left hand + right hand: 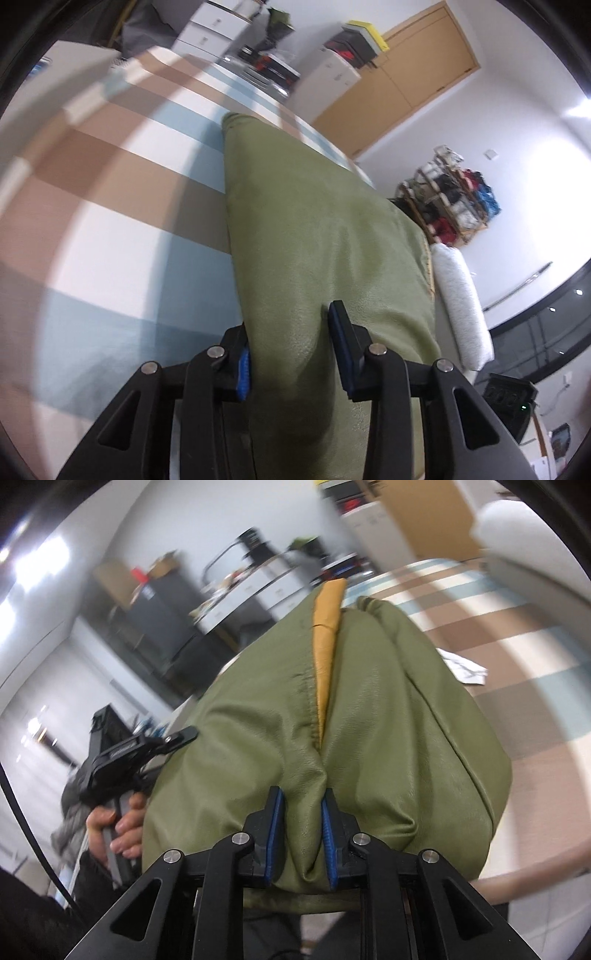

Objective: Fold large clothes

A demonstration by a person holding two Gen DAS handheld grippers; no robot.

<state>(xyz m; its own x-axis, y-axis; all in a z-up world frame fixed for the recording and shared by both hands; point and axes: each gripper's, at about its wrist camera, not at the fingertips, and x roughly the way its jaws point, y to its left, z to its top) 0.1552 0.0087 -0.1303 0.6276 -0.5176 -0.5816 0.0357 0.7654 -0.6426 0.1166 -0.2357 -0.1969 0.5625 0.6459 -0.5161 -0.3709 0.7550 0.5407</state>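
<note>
An olive green leather-like jacket point(314, 229) lies stretched over a bed with a checked cover point(110, 206). My left gripper point(291, 343) is shut on a fold of the jacket's near edge, cloth bunched between its blue pads. In the right wrist view the jacket point(388, 720) shows a mustard yellow lining point(325, 635) along its opening. My right gripper point(303, 830) is shut on a pinched fold of the green cloth. The left gripper point(140, 746) also shows in that view, held in a hand at the jacket's left side.
A white fleece roll point(461, 306) lies at the bed's right edge. A rack of clothes point(447, 195) stands by the wall. White drawers point(218, 29) and boxes stand beyond the bed. A paper scrap point(465, 668) lies on the cover.
</note>
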